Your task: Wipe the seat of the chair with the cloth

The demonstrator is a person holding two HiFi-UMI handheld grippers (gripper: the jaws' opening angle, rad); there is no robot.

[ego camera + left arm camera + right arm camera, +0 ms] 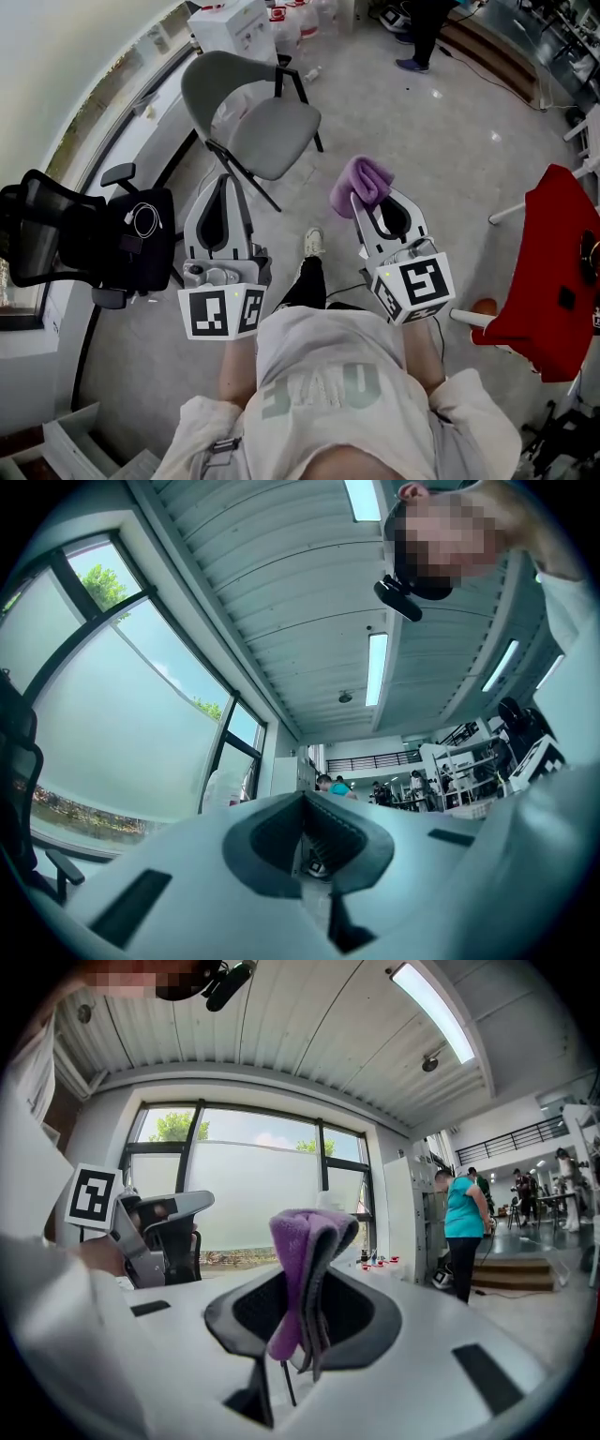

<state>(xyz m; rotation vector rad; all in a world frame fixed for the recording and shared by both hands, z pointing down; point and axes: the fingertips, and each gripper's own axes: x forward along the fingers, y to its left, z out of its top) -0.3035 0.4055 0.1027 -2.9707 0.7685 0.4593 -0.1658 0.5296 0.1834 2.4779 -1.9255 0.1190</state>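
Observation:
A grey chair (267, 131) with black legs stands on the floor ahead of me, its seat bare. My right gripper (367, 201) is shut on a folded purple cloth (360, 182), held above the floor to the right of the chair. The purple cloth (305, 1260) sticks up from between the closed jaws of the right gripper (302, 1330). My left gripper (225, 192) hangs near the chair's front left leg, shut with nothing in it. In its own view the left gripper (305, 841) points up toward the ceiling and a window.
A black office chair (89, 239) with a white cable on it stands at the left by the window. A red-covered chair (548, 272) is at the right. White boxes (230, 23) and jugs sit beyond the grey chair. A person (461, 1227) stands further off.

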